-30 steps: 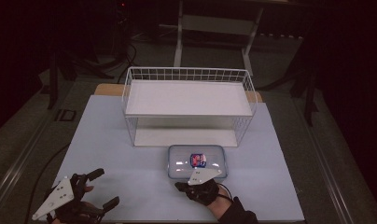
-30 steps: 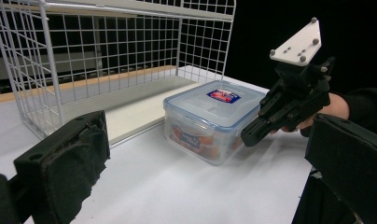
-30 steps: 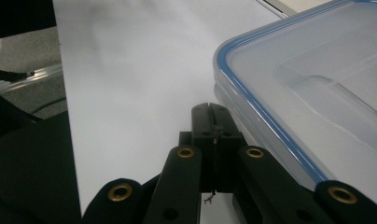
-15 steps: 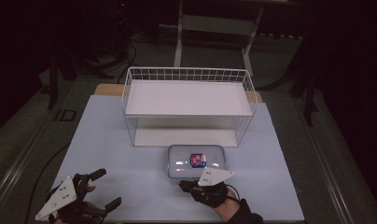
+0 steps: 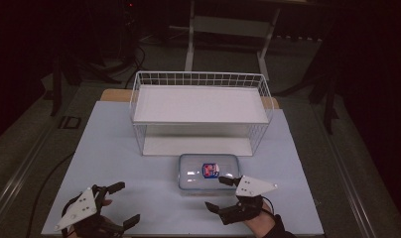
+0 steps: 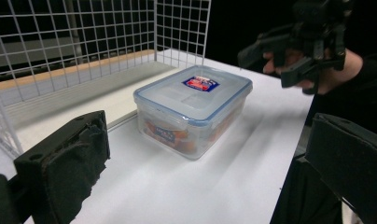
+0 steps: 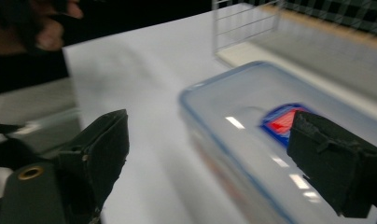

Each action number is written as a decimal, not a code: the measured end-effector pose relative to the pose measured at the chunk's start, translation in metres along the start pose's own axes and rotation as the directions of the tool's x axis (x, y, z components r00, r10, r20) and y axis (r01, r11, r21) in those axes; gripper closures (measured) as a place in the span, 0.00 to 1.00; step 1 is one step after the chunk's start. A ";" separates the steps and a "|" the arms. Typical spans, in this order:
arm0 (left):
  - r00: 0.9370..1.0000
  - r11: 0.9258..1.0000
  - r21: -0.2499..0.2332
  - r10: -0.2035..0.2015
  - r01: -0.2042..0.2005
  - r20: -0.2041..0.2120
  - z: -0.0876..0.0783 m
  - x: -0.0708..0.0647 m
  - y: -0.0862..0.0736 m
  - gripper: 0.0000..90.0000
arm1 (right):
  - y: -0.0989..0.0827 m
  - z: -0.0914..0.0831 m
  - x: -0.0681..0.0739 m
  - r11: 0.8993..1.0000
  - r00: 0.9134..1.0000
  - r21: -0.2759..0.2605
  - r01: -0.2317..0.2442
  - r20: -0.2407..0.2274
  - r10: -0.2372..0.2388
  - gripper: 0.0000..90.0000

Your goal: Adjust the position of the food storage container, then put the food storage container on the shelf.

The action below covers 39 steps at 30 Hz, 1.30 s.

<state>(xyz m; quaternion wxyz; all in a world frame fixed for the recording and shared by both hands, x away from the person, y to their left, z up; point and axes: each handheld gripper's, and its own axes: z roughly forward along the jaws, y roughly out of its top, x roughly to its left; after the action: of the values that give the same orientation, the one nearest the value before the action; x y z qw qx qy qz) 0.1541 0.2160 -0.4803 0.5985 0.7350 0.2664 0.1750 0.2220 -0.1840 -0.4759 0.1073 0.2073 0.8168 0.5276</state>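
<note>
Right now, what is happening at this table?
A person holds a gripper in each hand at a white table. The right gripper is at the near edge of a clear lidded food container; its jaws have just been opening and now stand wide, one over the lid, gripping nothing. The left gripper waits open at the table's near left, apart from the box. The container sits closed in front of a white wire shelf rack.

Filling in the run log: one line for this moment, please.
right tool: open, jaws just opened, nothing held | left tool: open, empty | lidded box: on table, before wire rack
</note>
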 end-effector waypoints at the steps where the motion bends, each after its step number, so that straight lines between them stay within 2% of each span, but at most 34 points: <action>1: 1.000 1.000 0.006 0.009 -0.009 0.000 0.003 -0.002 0.003 0.00 | 0.001 -0.003 0.000 1.000 1.000 -0.001 0.014 0.028 -0.014 0.15; 3: 1.000 1.000 0.019 0.019 -0.019 0.002 0.006 -0.004 0.007 0.00 | 0.004 -0.012 0.000 0.999 0.994 -0.025 0.033 0.101 -0.030 0.15; 6: 1.000 1.000 0.015 0.014 -0.015 0.021 0.011 -0.003 0.015 0.00 | 0.008 -0.023 -0.004 0.998 0.987 -0.056 0.034 0.159 -0.025 0.15; 9: 0.999 1.000 0.012 0.016 -0.016 0.033 0.018 0.000 0.021 0.00 | 0.010 -0.035 -0.008 0.996 0.980 -0.089 0.031 0.197 -0.013 0.17; 11: 0.999 1.000 0.016 0.009 -0.009 0.041 0.022 0.003 0.022 0.00 | 0.011 -0.038 -0.010 0.996 0.982 -0.091 0.024 0.191 -0.007 0.18; 12: 0.999 1.000 0.021 -0.010 0.009 0.048 0.028 0.006 0.023 0.00 | 0.009 -0.046 -0.016 0.991 0.984 -0.130 0.000 0.176 0.024 0.20; 13: 0.999 0.999 0.030 -0.021 0.019 0.049 0.032 0.009 0.023 0.00 | 0.009 -0.046 -0.016 0.991 0.984 -0.130 0.000 0.176 0.024 0.20; 14: 0.998 0.999 0.041 -0.030 0.029 0.046 0.036 0.010 0.024 0.00 | 0.008 -0.048 -0.017 0.993 0.980 -0.119 0.002 0.196 0.022 0.20; 17: 0.998 0.997 0.061 -0.049 0.046 0.050 0.049 0.014 0.029 0.00 | 0.004 -0.056 -0.020 0.991 0.970 -0.134 -0.001 0.240 0.033 0.20; 20: 0.996 0.995 0.069 -0.072 0.068 0.050 0.061 0.017 0.035 0.00 | 0.000 -0.063 -0.026 0.991 0.952 -0.132 -0.012 0.302 0.052 0.20; 21: 0.994 0.993 0.076 -0.094 0.090 0.050 0.066 0.019 0.037 0.00 | -0.001 -0.064 -0.028 0.992 0.950 -0.126 -0.015 0.309 0.054 0.20; 23: 0.989 0.989 0.082 -0.131 0.126 0.061 0.072 0.022 0.039 0.00 | -0.005 -0.070 -0.036 0.991 0.940 -0.126 -0.041 0.333 0.081 0.20; 24: 0.989 0.986 0.097 -0.140 0.134 0.053 0.076 0.024 0.040 0.00 | -0.005 -0.070 -0.036 0.991 0.940 -0.126 -0.041 0.333 0.081 0.20; 26: 0.987 0.982 0.113 -0.157 0.152 0.044 0.083 0.026 0.042 0.00 | -0.006 -0.074 -0.042 0.991 0.932 -0.127 -0.053 0.349 0.094 0.19; 28: 0.978 0.971 0.138 -0.203 0.195 0.051 0.089 0.030 0.043 0.00 | -0.006 -0.077 -0.047 0.988 0.929 -0.123 -0.089 0.347 0.126 0.18; 29: 0.972 0.966 0.137 -0.230 0.221 0.057 0.092 0.032 0.043 0.00 | -0.006 -0.079 -0.051 0.986 0.929 -0.129 -0.105 0.342 0.144 0.17; 31: 0.953 0.947 0.151 -0.296 0.284 0.065 0.099 0.038 0.043 0.00 | -0.005 -0.081 -0.056 0.982 0.928 -0.126 -0.141 0.329 0.175 0.16; 32: 0.943 0.936 0.160 -0.327 0.313 0.068 0.103 0.040 0.042 0.00 | -0.005 -0.081 -0.058 0.980 0.924 -0.129 -0.149 0.336 0.184 0.16; 33: 0.937 0.927 0.173 -0.346 0.332 0.057 0.107 0.042 0.042 0.00 | -0.005 -0.081 -0.059 0.980 0.922 -0.123 -0.154 0.340 0.187 0.16; 34: 0.924 0.911 0.195 -0.380 0.364 0.048 0.112 0.046 0.040 0.00 | -0.004 -0.081 -0.061 0.980 0.922 -0.117 -0.160 0.338 0.191 0.15; 35: 0.913 0.897 0.208 -0.406 0.389 0.045 0.114 0.048 0.039 0.00 | -0.004 -0.081 -0.062 0.977 0.921 -0.119 -0.179 0.329 0.208 0.15; 37: 0.879 0.856 0.247 -0.476 0.455 0.028 0.121 0.055 0.035 0.01 | -0.005 -0.078 -0.064 0.975 0.921 -0.097 -0.199 0.322 0.220 0.14; 38: 0.869 0.840 0.268 -0.494 0.472 0.017 0.125 0.058 0.033 0.01 | -0.005 -0.076 -0.065 0.974 0.920 -0.090 -0.206 0.320 0.224 0.12; 39: 0.854 0.819 0.288 -0.520 0.495 0.009 0.128 0.060 0.031 0.01 | -0.006 -0.074 -0.066 0.973 0.919 -0.085 -0.214 0.320 0.230 0.12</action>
<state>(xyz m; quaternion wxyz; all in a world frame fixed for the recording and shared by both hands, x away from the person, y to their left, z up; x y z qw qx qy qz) 0.2808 0.1469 -0.4825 0.5265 0.7201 0.4477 -0.0619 0.2499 -0.2766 -0.4526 0.1858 0.3805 0.7458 0.5142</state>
